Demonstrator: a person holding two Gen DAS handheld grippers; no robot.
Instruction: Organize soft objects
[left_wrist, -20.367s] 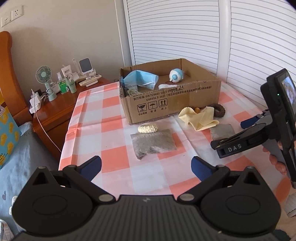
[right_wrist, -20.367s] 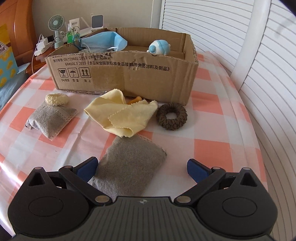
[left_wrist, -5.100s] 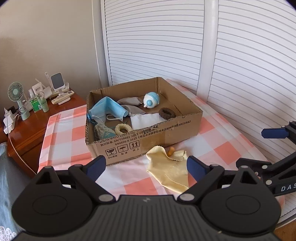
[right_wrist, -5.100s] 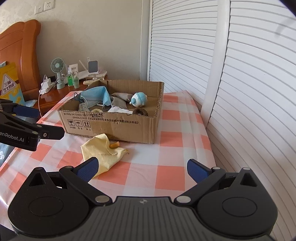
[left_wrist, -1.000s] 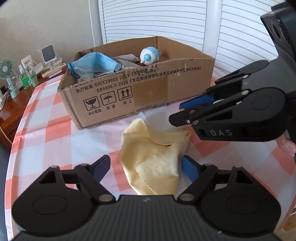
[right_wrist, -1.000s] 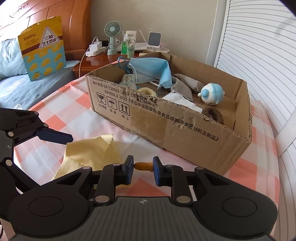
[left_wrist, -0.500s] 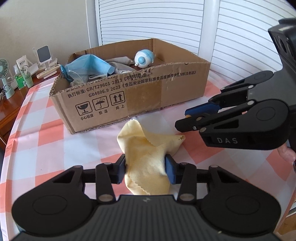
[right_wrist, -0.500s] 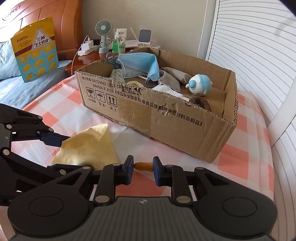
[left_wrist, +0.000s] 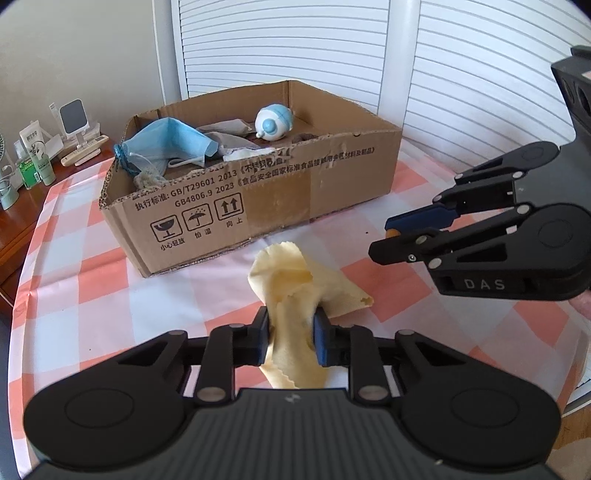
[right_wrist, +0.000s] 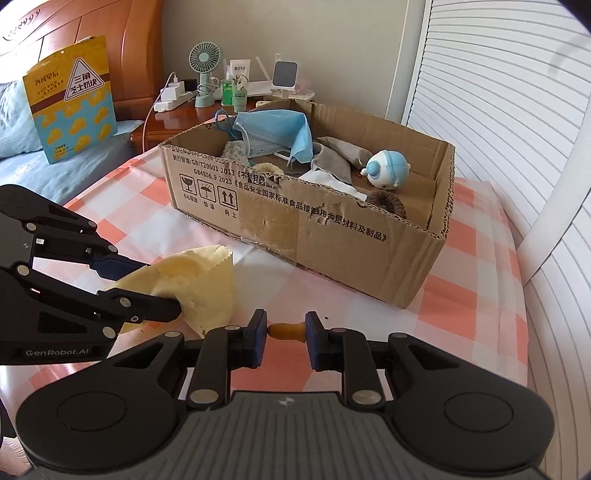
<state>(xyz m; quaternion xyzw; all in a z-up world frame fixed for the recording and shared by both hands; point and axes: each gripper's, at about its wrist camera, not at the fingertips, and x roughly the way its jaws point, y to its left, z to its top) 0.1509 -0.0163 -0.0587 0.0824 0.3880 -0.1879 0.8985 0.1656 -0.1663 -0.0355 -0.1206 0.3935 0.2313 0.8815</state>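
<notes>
Since a second ago the left hand-held gripper (left_wrist: 290, 334) has been closing its jaws on the yellow cloth (left_wrist: 295, 291), which now bunches up between the pads and partly lifts off the table (left_wrist: 92, 295) in front of the cardboard box (left_wrist: 258, 192). The right hand-held gripper (right_wrist: 286, 334) is clenched on a small orange piece (right_wrist: 286, 331), pinched end to end just above the checked cover, near the cloth.

From here the main risk, as I judge it, is the cloth: only a gathered fold sits in the pads, so loose corners may drag along the table or catch on the box's torn front wall when it is carried over. The orange piece is small and rounded; a slight slackening or a knock against the other gripper nearby could make it pop out.

The box, toward the far edge of the table, already holds a blue mask (right_wrist: 273, 129) and a brown ring (right_wrist: 388, 201).
</notes>
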